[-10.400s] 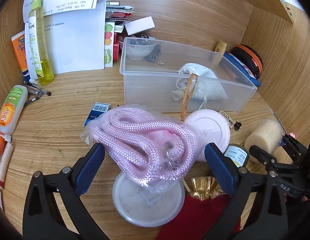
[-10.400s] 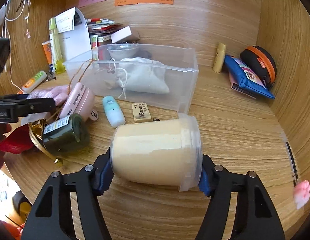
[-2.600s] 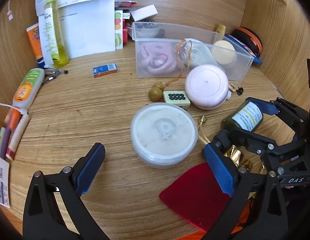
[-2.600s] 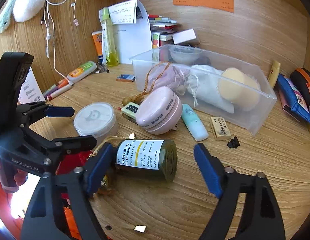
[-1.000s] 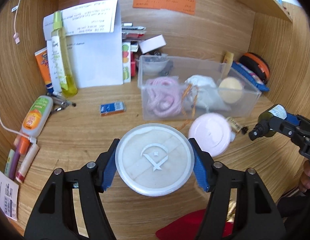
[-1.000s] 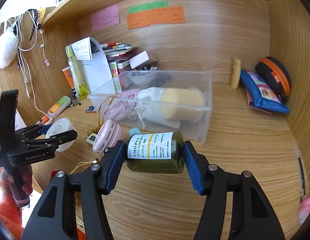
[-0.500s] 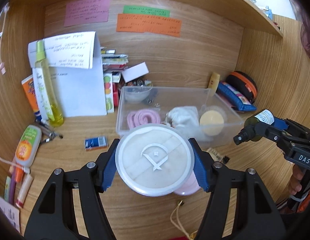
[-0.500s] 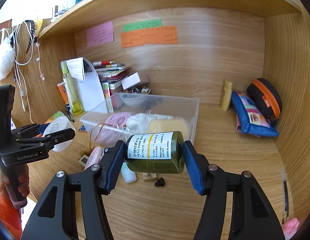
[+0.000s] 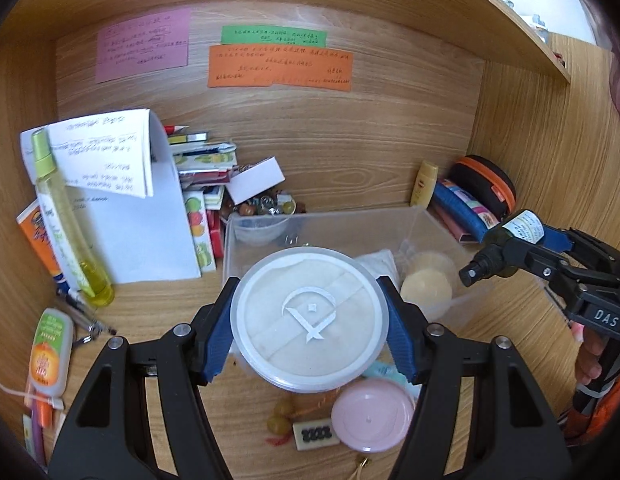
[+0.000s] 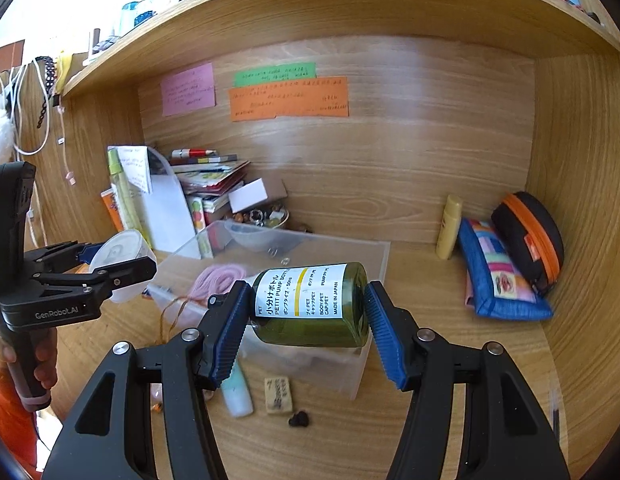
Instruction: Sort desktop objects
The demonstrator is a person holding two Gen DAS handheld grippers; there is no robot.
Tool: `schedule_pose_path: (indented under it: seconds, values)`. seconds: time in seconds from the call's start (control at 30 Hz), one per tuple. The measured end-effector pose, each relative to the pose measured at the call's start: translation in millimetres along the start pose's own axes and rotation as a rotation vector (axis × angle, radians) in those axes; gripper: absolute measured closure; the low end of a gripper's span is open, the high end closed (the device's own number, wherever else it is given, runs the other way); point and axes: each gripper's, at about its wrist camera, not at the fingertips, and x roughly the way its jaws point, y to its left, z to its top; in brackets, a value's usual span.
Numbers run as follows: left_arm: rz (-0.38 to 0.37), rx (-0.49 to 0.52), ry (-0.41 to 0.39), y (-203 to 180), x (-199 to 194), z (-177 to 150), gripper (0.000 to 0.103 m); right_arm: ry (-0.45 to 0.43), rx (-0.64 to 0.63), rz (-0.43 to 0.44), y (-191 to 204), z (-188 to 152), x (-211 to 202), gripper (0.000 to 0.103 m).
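Note:
My left gripper point(image 9: 308, 330) is shut on a round clear jar with a white lid point(image 9: 309, 324), held in the air in front of the clear plastic bin point(image 9: 430, 222). My right gripper point(image 10: 308, 320) is shut on a dark green pump bottle point(image 10: 310, 306) with a white label, held sideways above the bin's point(image 10: 374, 252) near right corner. The bin holds a pink rope point(image 10: 216, 276), a white pouch point(image 9: 380, 260), a cream cylinder point(image 9: 424, 290) and a small bowl point(image 9: 260, 230). Each gripper shows in the other's view, the left point(image 10: 118, 266) and the right point(image 9: 510, 254).
On the desk below lie a pink round case point(image 9: 372, 416), a mahjong tile point(image 9: 312, 434), olive beads point(image 9: 280, 424), a light blue tube point(image 10: 236, 394), a wooden stamp point(image 10: 278, 394). Papers, books and a yellow spray bottle point(image 9: 66, 220) stand at back left; blue pouch point(image 10: 498, 276) and black case point(image 10: 526, 240) at right.
Both grippers have risen and moved towards the bin with their loads. Since 2.6 s ago, the left has closed on the jar and the right on the green bottle.

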Motion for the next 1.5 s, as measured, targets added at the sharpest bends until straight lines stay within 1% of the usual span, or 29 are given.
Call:
schedule_pose_path:
  seconds: [0.27,0.33,0.43,0.53,0.67,0.9,1.03,1.1,1.2,1.3,1.37,1.43,1.5]
  values:
    - [-0.008,0.028,-0.026,0,5,27,0.038,-0.021,0.008,0.002,-5,25,18,0.048]
    - [0.0,0.046,-0.045,-1,4,33,0.038,-0.025,-0.009,-0.003,-5,33,23,0.048]
    - [-0.008,0.065,-0.062,-2,2,42,0.038,-0.028,-0.046,-0.013,-4,43,31,0.048]
    - [0.002,0.089,-0.035,-3,15,43,0.038,-0.011,-0.072,-0.016,-1,51,46,0.048]
    - [-0.012,0.042,0.032,8,40,35,0.038,0.049,-0.071,-0.006,1,45,72,0.048]
    - [0.038,0.009,0.044,25,55,26,0.038,0.141,-0.035,0.027,-6,29,105,0.048]
    - [0.026,0.0,0.072,26,67,20,0.037,0.182,-0.038,0.04,-5,23,117,0.048]
    - [0.025,0.005,0.078,24,69,18,0.035,0.201,-0.047,0.037,-4,19,121,0.048]
    - [0.017,0.009,0.075,22,70,16,0.029,0.209,-0.065,0.02,-1,17,123,0.048]
    - [0.022,0.02,0.074,20,70,17,0.029,0.208,-0.073,0.019,1,16,123,0.047]
    - [0.022,0.025,0.068,19,67,17,0.028,0.209,-0.079,0.01,1,16,123,0.043]
    - [0.029,0.029,0.056,19,63,18,0.024,0.206,-0.082,0.009,3,16,124,0.041]
    - [0.042,0.034,0.042,19,58,19,0.018,0.196,-0.084,0.006,4,17,123,0.038]
